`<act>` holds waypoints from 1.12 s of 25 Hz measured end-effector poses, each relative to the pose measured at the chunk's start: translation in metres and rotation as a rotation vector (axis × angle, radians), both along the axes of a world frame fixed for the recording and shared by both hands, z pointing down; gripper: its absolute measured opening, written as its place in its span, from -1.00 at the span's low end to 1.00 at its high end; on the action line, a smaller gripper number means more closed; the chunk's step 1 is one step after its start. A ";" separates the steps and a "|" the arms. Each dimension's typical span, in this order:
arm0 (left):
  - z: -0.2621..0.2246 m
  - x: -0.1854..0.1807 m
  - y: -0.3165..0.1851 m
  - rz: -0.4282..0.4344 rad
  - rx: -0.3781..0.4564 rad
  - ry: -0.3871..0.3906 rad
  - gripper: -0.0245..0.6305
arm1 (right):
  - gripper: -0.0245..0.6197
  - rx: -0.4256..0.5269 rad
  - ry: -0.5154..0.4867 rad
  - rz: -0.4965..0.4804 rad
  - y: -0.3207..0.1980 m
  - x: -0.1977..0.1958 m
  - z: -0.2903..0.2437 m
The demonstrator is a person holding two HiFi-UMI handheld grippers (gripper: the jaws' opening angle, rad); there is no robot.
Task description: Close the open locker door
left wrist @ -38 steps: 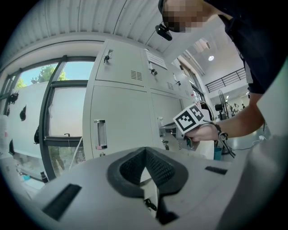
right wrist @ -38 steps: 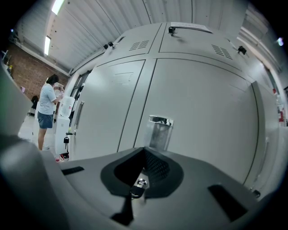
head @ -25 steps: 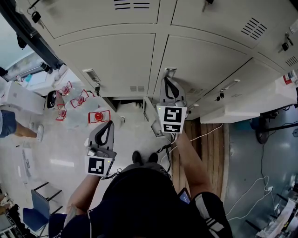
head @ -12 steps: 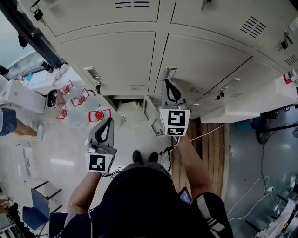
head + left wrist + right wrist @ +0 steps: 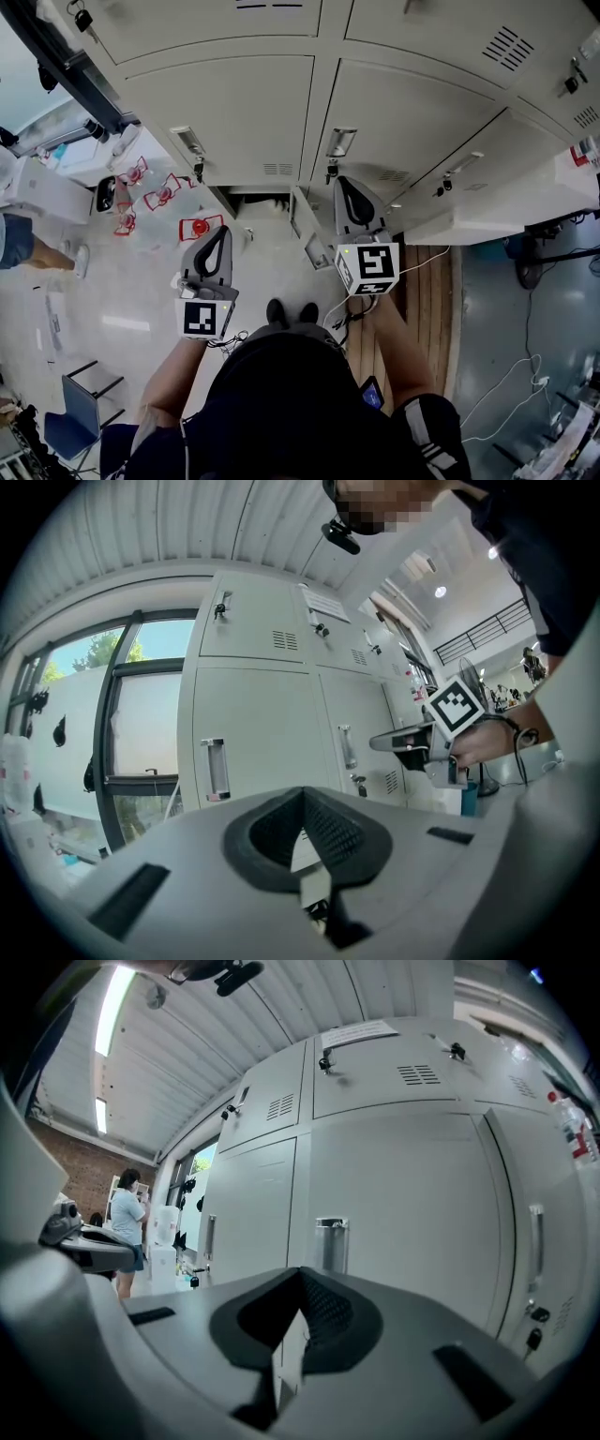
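Grey lockers (image 5: 234,112) fill the top of the head view. In the bottom row one small locker door (image 5: 304,228) stands open, swung out edge-on beside its dark opening (image 5: 255,200). My right gripper (image 5: 343,186) is shut and empty, hanging in front of a closed door just below its recessed handle (image 5: 339,142) and right of the open door. The right gripper view has that handle (image 5: 331,1239) straight beyond the shut tips (image 5: 300,1283). My left gripper (image 5: 221,236) is shut on nothing too, left of the open door and apart from it; its tips (image 5: 302,797) face closed doors.
Red-and-white packets (image 5: 159,199) lie on the floor at the left, with a person (image 5: 21,246) standing beyond them. A wooden platform (image 5: 417,281) and cables (image 5: 511,380) are at the right, under a white bench (image 5: 487,220). A blue chair (image 5: 80,408) is at lower left.
My right gripper has drawn back from the recessed handle, down and slightly right toward the person. The left gripper has shifted a little forward. The open door has not moved.
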State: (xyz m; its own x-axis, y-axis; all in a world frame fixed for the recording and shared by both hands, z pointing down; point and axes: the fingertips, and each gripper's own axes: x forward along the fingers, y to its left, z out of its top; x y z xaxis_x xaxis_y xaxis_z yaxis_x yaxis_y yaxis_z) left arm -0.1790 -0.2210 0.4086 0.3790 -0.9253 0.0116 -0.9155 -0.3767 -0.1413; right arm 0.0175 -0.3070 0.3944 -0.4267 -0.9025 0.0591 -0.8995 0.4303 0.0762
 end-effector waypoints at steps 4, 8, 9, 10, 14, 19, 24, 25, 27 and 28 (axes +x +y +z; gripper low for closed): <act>-0.004 0.001 0.000 -0.016 0.009 0.000 -0.92 | -0.92 -0.005 -0.014 -0.014 0.022 0.008 -0.001; -0.007 0.005 0.002 -0.024 0.023 -0.011 -0.92 | -0.92 -0.006 -0.007 -0.019 0.041 0.016 0.000; -0.008 0.006 0.002 -0.026 0.025 -0.008 -0.92 | -0.92 -0.006 -0.008 -0.015 0.045 0.018 0.001; -0.009 0.008 0.002 -0.028 0.026 -0.002 -0.92 | -0.92 -0.007 -0.008 -0.010 0.049 0.021 0.002; -0.009 0.012 0.004 -0.029 0.021 0.005 -0.92 | -0.92 -0.016 -0.011 0.007 0.066 0.031 0.009; -0.003 0.014 0.008 -0.020 0.001 -0.022 -0.92 | -0.92 -0.018 0.006 0.041 0.085 0.044 0.019; -0.006 0.018 0.009 -0.024 0.006 -0.005 -0.92 | -0.92 -0.036 0.014 0.068 0.098 0.055 0.029; -0.006 0.018 0.009 -0.022 0.011 -0.006 -0.92 | -0.92 -0.039 0.016 0.073 0.100 0.057 0.030; -0.004 0.019 0.011 -0.020 0.005 -0.012 -0.92 | -0.92 -0.044 0.014 0.082 0.102 0.060 0.033; -0.003 0.019 0.012 -0.020 -0.003 -0.013 -0.92 | -0.92 -0.047 0.012 0.085 0.103 0.061 0.033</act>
